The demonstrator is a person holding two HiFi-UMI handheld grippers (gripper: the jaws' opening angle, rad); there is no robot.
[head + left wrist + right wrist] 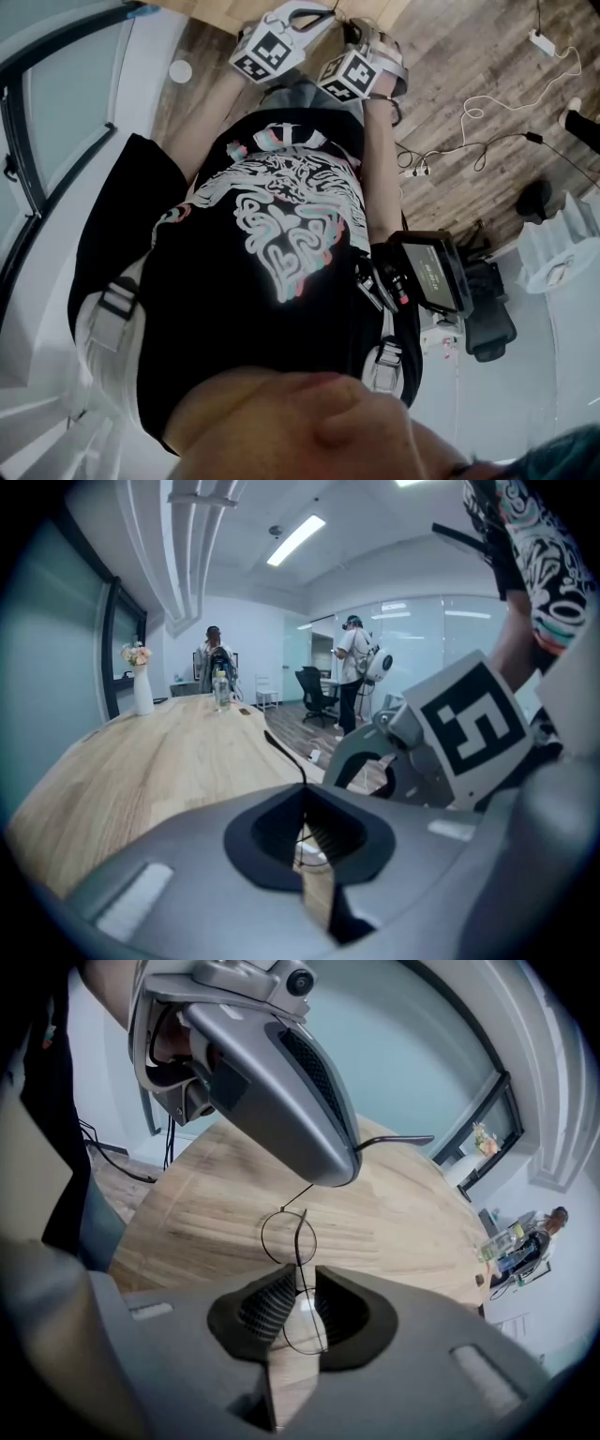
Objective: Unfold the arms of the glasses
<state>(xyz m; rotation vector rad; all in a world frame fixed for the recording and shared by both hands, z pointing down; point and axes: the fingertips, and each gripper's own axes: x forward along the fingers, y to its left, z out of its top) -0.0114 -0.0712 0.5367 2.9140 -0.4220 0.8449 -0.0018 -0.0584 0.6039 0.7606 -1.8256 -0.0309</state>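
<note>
Right gripper view: left gripper (337,1177) and right gripper (299,1290) clamp glasses (298,1241) above wooden table (211,1213), glass-walled office.

The room is lit evenly by ceiling strip lights (295,539) above the wooden table (141,771). Edges are bent and darkened in both gripper views; the left gripper (305,803), nearer than the table, is rendered soft.

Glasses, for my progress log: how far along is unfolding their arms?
Done: the glasses are up off the wooden table, the right gripper clamped by the rim of a lens. In hand: the left gripper is shut on one arm, which looks swung away from the lenses. Left: a thin line across the lenses may be the second arm, seemingly not opened yet.
</note>
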